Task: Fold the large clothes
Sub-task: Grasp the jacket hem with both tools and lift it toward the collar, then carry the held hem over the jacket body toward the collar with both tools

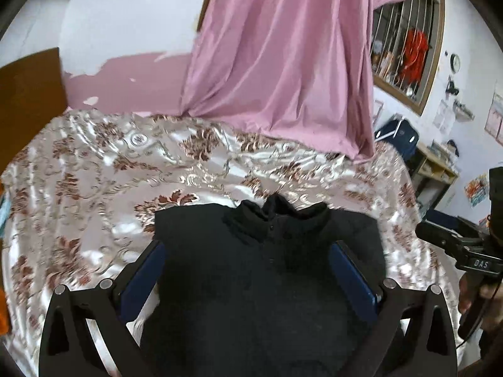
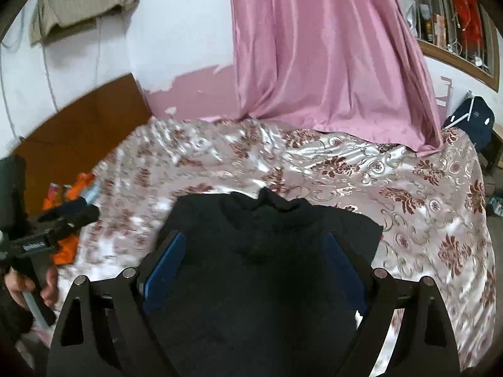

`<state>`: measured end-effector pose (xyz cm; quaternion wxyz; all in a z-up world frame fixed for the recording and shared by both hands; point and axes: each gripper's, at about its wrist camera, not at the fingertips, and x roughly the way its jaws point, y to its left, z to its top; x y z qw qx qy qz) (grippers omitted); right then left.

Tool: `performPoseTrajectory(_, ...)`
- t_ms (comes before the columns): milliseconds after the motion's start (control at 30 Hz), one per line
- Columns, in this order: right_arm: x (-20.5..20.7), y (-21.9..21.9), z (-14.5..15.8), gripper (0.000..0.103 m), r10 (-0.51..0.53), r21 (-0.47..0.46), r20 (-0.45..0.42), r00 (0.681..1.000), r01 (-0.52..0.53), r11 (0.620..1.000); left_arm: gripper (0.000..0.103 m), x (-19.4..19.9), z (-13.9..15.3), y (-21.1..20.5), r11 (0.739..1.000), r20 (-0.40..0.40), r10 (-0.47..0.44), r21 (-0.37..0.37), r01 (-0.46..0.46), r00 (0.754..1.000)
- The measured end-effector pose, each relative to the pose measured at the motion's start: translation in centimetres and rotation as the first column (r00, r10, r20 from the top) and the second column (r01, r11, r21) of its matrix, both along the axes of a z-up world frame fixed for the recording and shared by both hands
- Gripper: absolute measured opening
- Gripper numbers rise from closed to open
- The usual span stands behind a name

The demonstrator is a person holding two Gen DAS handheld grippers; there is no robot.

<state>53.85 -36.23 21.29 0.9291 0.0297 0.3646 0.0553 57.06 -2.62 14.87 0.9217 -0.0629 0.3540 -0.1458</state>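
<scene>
A bed fills most of both views, covered by a shiny cream bedspread [image 1: 94,169] with a brown-red floral pattern, rumpled into shallow folds. Behind it a long pink curtain [image 1: 283,56] hangs down the white and pink wall, and its lower hem rests on the far edge of the bedspread. A brown wooden headboard [image 2: 78,125] stands at the left end of the bed, and a barred window [image 1: 405,47] with something red behind the bars sits to the right of the curtain. The black shirt [image 1: 267,276] lies flat on the near part of the bedspread, front side up, its collar [image 1: 276,213] pointing toward the curtain and a short row of buttons running down from it; its sides look already turned in, giving it a narrow, squared outline. Some orange cloth [image 2: 67,245] lies on the bed near the headboard. The left gripper [image 1: 248,260] hangs over the shirt with its two blue-padded jaws spread wide apart, nothing caught between them, the shirt's chest showing in the gap. The right gripper [image 2: 253,257] is likewise released, its jaws set wide over the same shirt just below the collar and gripping nothing. Each camera catches the other tool at its edge, with a hand [image 2: 19,282] wrapped around the handle. A small clock [image 1: 455,62] hangs on the wall right of the window.
</scene>
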Motion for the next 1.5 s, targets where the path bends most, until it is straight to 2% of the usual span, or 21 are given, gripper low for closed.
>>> performPoseTrajectory(133, 5.9, -0.4, -5.2, 0.087, -0.014, -0.029, -0.029, 0.999, 0.014, 0.999, 0.103, 6.2, -5.3, -1.2, 1.0, -0.05, -0.014, 0.023, 0.015, 0.999)
performPoseTrajectory(300, 12.3, -1.3, -10.7, 0.087, -0.046, -0.055, -0.061, 0.997, 0.042, 0.998, 0.103, 12.0, -9.8, -3.4, 0.996, -0.085, 0.014, 0.091, -0.006, 0.996)
performPoseTrajectory(400, 14.6, -2.4, -13.1, 0.086, -0.093, -0.067, -0.065, 0.994, 0.089, 0.994, 0.103, 15.1, -12.6, -4.6, 0.999, -0.114, 0.029, 0.029, -0.026, 0.993)
performPoseTrajectory(467, 15.5, -3.6, -14.4, 0.086, -0.115, -0.022, -0.075, 0.99, 0.114, 0.993, 0.103, 16.5, -13.9, -5.0, 0.999, -0.128, 0.031, -0.02, -0.034, 0.991)
performPoseTrajectory(533, 16.2, -4.3, -15.5, 0.084, -0.122, 0.028, -0.078, 0.989, 0.124, 0.992, 0.102, 17.7, -15.1, -5.7, 0.999, -0.139, 0.032, -0.04, -0.038, 0.99)
performPoseTrajectory(633, 16.8, -4.3, -16.7, 0.083, -0.104, 0.057, -0.055, 0.993, 0.108, 0.993, 0.101, 18.4, -16.0, -6.2, 0.995, -0.137, 0.022, -0.089, -0.034, 0.99)
performPoseTrajectory(767, 17.1, -4.8, -17.3, 0.083, -0.079, 0.218, -0.01, 0.997, 0.079, 0.973, 0.101, 18.8, -16.5, -5.6, 0.968, -0.143, 0.022, -0.243, -0.057, 0.989)
performPoseTrajectory(833, 17.6, -4.6, -17.9, 0.083, -0.099, 0.261, -0.023, 0.995, 0.101, 0.96, 0.094, 19.3, -16.9, -5.7, 0.952, -0.18, 0.029, -0.296, -0.082, 0.983)
performPoseTrajectory(900, 17.9, -3.9, -18.3, 0.081, -0.107, 0.227, -0.029, 0.994, 0.111, 0.968, 0.076, 19.8, -17.2, -6.0, 0.941, -0.22, 0.029, -0.322, -0.1, 0.975)
performPoseTrajectory(933, 18.0, -3.6, -18.6, 0.076, -0.109, 0.205, -0.031, 0.994, 0.113, 0.972, 0.07, 20.1, -17.5, -6.4, 0.944, -0.256, 0.03, -0.311, -0.112, 0.966)
performPoseTrajectory(967, 18.2, -3.5, -18.8, 0.064, -0.11, 0.189, -0.038, 0.993, 0.115, 0.975, 0.053, 20.3, -17.7, -6.6, 0.946, -0.276, 0.029, -0.304, -0.116, 0.961)
performPoseTrajectory(1000, 18.3, -3.3, -19.1, 0.052, -0.116, 0.181, -0.047, 0.992, 0.123, 0.976, 0.042, 20.4, -17.8, -6.6, 0.944, -0.287, 0.02, -0.31, -0.113, 0.958)
performPoseTrajectory(1033, 18.2, -3.5, -19.0, 0.048, -0.125, 0.18, -0.045, 0.991, 0.131, 0.975, 0.038, 20.3, -17.8, -6.7, 0.944, -0.285, 0.017, -0.31, -0.109, 0.958)
performPoseTrajectory(1100, 17.6, -3.9, -18.6, 0.029, -0.133, 0.195, -0.027, 0.991, 0.136, 0.971, 0.023, 19.7, -17.5, -6.4, 0.944, -0.248, 0.015, -0.315, -0.095, 0.969)
performPoseTrajectory(1167, 16.7, -4.2, -18.1, 0.019, -0.129, 0.2, -0.011, 0.992, 0.129, 0.971, 0.016, 18.7, -17.1, -5.3, 0.931, -0.219, 0.018, -0.352, -0.096, 0.976)
performPoseTrajectory(1233, 15.3, -4.2, -17.4, 0.015, -0.113, 0.182, 0.011, 0.994, 0.109, 0.977, 0.013, 17.2, -16.5, -3.9, 0.917, -0.177, 0.013, -0.39, -0.082, 0.984)
performPoseTrajectory(1300, 13.6, -4.3, -16.7, 0.012, -0.093, 0.156, 0.032, 0.995, 0.087, 0.984, 0.01, 15.5, -15.7, -3.0, 0.92, -0.143, -0.008, -0.388, -0.049, 0.99)
performPoseTrajectory(1400, 11.0, -4.5, -16.0, 0.01, -0.062, 0.163, 0.036, 0.997, 0.055, 0.985, 0.009, 13.4, -15.4, -2.2, 0.932, -0.127, -0.049, -0.362, 0.0, 0.991)
performPoseTrajectory(1500, 9.2, -4.1, -16.3, 0.008, -0.033, 0.105, 0.027, 0.999, 0.03, 0.994, 0.009, 11.4, -16.5, -1.7, 0.948, -0.125, -0.087, -0.315, 0.044, 0.988)
